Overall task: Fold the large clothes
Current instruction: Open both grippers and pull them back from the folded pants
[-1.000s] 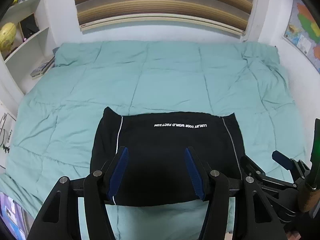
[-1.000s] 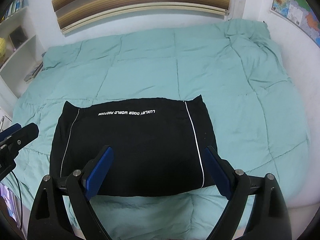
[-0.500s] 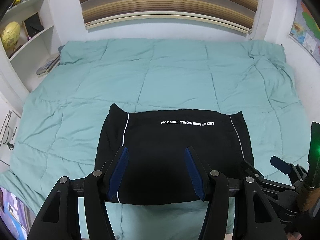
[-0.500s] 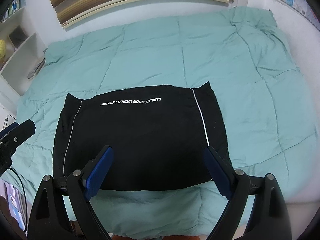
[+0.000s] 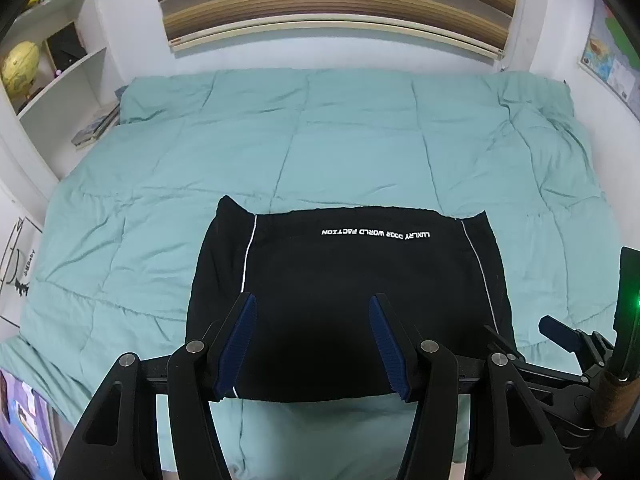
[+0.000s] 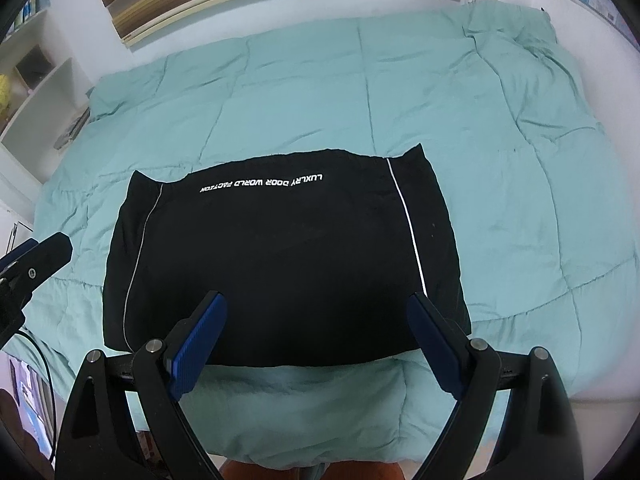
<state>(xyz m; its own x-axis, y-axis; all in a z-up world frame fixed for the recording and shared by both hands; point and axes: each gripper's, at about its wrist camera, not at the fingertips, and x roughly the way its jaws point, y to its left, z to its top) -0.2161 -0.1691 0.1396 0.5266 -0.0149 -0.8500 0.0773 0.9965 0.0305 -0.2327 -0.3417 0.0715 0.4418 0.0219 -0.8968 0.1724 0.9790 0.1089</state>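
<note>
Both grippers hung over the near edge of the black garment, nothing grabbed yet

The black garment (image 5: 344, 300) lay flat near the foot edge of the bed (image 5: 360, 140), a folded rectangle with its long axis running side to side and the white lettering along its far edge. The left gripper (image 5: 312, 340) sat over the near-left part of it, jaws partly spread and empty. The right gripper (image 6: 316, 340) was over the near-right part, jaws spread wide and also empty, its right finger about over the white stripe by the garment's right edge. So the cloth was straight ahead and below both sets of jaws, each hand closest to its own near corner. I'd guess those near corners get pinched next, but whether the fingers already touched the fabric I couldn't tell
</note>
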